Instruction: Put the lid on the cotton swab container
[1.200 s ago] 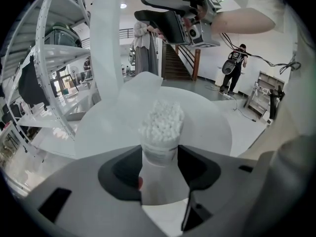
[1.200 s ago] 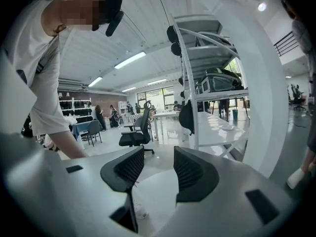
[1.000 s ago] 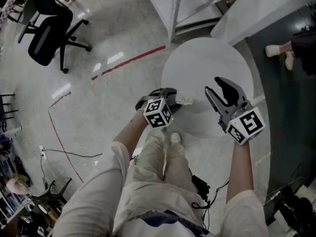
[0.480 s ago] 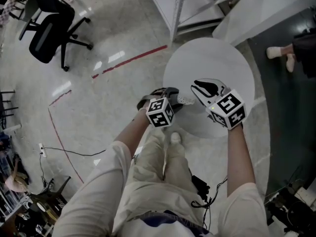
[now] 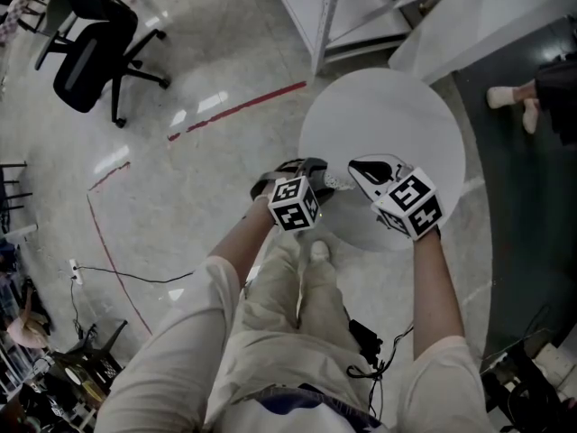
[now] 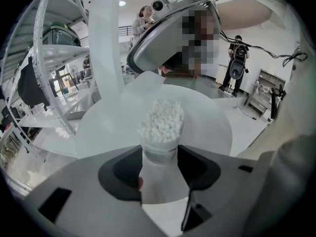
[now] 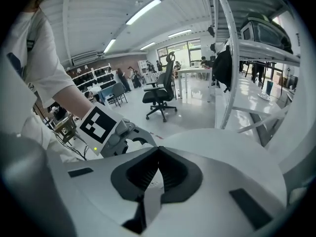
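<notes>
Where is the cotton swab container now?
Head view centre: the container is clamped in the left tool over the round table, the shut right tool beside it.

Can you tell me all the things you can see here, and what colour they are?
cotton swab container: 1, whitish, full of white swabs, gripped in the left tool
round table: 1, white, under both tools
office chair: 1, black, on the floor at far left
tape line: 1, red, on the floor left of the table
shelf rack: 1, white, beyond the table
cable: 1, black, on the floor at left
left tool: 1, grey, shut on the container
right tool: 1, grey, shut, nothing between its jaws
marker cubes: 2, black and white, one on each tool
trousers: 1 pair, beige, bottom middle
</notes>
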The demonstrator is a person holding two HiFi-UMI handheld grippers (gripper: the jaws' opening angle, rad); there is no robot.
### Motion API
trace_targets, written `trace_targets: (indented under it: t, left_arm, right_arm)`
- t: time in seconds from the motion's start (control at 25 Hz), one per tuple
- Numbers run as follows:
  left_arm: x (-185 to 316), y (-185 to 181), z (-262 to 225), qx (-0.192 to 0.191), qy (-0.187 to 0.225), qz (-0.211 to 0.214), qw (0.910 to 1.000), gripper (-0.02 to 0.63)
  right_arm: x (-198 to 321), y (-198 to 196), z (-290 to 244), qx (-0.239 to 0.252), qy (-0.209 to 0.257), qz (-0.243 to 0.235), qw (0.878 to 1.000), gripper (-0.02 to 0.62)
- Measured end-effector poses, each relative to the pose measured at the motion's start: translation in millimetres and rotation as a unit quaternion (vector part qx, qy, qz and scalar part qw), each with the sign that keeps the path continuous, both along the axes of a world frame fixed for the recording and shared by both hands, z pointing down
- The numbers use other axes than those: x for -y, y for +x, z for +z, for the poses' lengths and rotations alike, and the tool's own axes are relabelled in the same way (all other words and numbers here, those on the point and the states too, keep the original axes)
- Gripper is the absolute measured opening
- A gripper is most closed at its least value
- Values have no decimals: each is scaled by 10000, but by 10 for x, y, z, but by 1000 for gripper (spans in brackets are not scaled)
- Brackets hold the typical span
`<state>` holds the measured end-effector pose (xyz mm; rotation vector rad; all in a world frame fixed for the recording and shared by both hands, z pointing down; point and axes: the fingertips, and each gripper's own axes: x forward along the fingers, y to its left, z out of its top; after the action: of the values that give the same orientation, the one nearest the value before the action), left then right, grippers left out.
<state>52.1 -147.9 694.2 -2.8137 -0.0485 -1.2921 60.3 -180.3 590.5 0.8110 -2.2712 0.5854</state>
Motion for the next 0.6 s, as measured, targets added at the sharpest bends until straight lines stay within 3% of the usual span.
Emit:
trace_targets:
  t: [0.4, 0.6]
  left_arm:
    - [9, -4, -24, 31, 16, -32, 10000, 218]
    - [2, -7, 11, 42, 39, -11, 10000, 216]
  right_arm:
    - [-235, -12, 25, 23, -142, -83, 9999, 9]
    - [-379, -42, 165, -228, -204, -358, 9989, 9]
